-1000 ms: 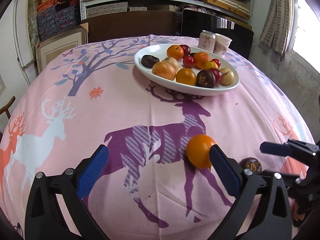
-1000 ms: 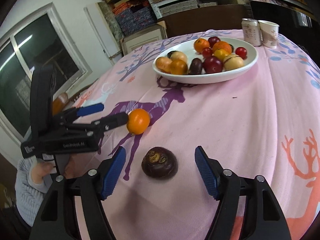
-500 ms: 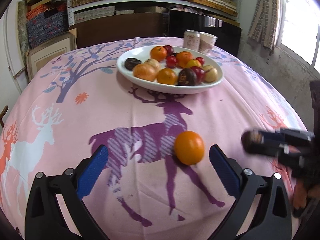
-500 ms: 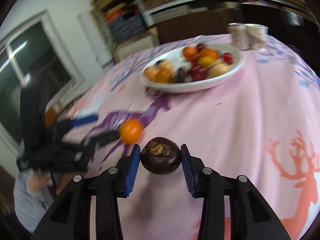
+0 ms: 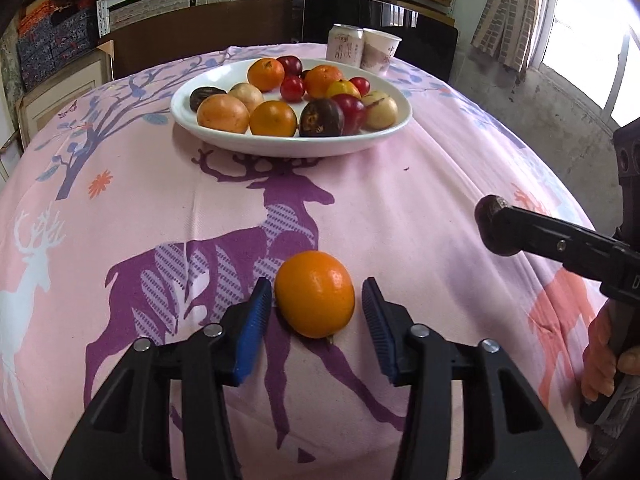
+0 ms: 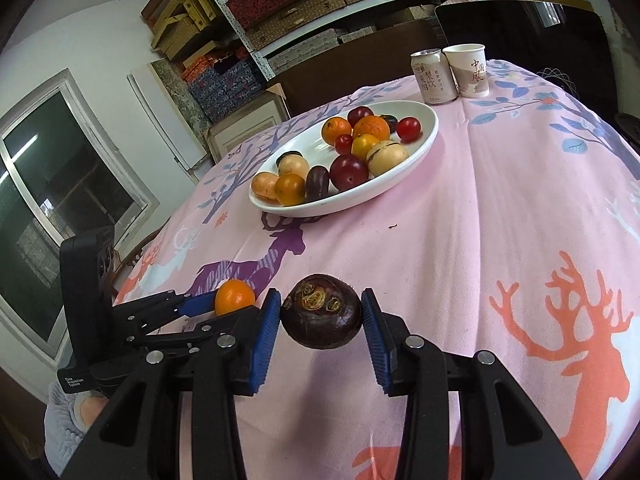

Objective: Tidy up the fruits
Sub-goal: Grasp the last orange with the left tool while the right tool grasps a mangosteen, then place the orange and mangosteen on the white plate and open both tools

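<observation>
Pink tablecloth (image 5: 400, 208), left gripper (image 5: 318, 308) closing (around orange (image 5: 315, 294))

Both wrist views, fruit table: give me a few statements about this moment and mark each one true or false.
1. The right gripper grips a dark purple fruit. True; its jaws have just closed on it.
2. The loose orange is already on the plate. False: it lies on the tablecloth between the jaws of the left gripper, which have just been closing, with a small gap left at one pad.
3. A can and a paper cup stand side by side beyond the plate. True.
4. The plate holds only oranges. False: red, dark and pale fruits lie there too.
</observation>
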`<state>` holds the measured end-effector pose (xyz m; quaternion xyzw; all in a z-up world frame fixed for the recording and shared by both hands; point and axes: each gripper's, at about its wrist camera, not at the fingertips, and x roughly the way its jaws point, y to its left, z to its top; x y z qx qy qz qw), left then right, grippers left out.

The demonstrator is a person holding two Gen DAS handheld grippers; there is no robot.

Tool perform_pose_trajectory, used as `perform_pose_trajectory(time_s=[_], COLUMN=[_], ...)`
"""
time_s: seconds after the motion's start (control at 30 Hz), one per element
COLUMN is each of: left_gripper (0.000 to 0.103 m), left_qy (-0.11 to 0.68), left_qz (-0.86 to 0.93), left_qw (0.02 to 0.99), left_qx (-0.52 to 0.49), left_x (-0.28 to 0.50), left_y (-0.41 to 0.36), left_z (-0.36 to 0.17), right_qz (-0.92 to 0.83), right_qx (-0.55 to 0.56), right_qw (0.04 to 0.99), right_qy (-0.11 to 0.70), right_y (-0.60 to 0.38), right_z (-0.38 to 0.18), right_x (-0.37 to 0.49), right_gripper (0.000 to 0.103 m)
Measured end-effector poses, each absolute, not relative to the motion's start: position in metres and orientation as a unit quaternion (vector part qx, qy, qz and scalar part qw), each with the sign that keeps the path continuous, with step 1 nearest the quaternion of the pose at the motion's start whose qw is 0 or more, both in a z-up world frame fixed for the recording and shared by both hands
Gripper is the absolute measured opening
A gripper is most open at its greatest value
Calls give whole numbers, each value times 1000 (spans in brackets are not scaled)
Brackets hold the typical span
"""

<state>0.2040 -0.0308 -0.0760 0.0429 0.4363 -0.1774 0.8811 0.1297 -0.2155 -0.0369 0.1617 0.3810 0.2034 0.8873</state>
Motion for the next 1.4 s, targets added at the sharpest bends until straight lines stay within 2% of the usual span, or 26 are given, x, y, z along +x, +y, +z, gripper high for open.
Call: perform_pose_trajectory(time_s=[0.03,0.1,0.43,0.7,0.93,0.97,1.0,1.03,1.07,1.1,1.33,1.4], left_gripper=[46,37,37,37,37,42,53,59,69,72,76,83], left_qy=[435,434,399,371,389,393,393,389,384,382,388,384], left_qz=[-177,-177,-159,-143,-108,-109,-112,-115,-114,-112,-108,-100], left_qw=[882,882,903,917,915,913,912,913,916,916,913,915], left_qx=[45,44,9,-19,-22,-26,-33,-38,-40,-38,-66,-65], left_x=[204,204,214,290,374,384,390,393,394,395,393,384], left_y=[-32,-32,-11,-14,-17,-16,-14,-13,-12,-12,-1,0], left_z=[-76,-76,-39,6,-3,-7,-10,-11,-12,-13,-16,-13], right_qz=[204,203,204,185,191,194,195,197,198,195,179,173], right_qx=[161,160,167,161,185,190,198,207,209,209,233,229], right_qw=[887,887,892,904,892,890,888,886,886,887,885,889], right_qy=[382,384,368,351,365,367,366,365,365,363,361,357], right_y=[-215,-214,-217,-215,-196,-195,-196,-199,-203,-205,-219,-220], right_z=[-37,-38,-30,17,5,1,-1,-4,-6,-7,-13,-12], right_x=[130,131,132,208,279,286,290,292,293,293,284,277], right_gripper=[42,42,42,42,43,44,47,53,54,54,58,59])
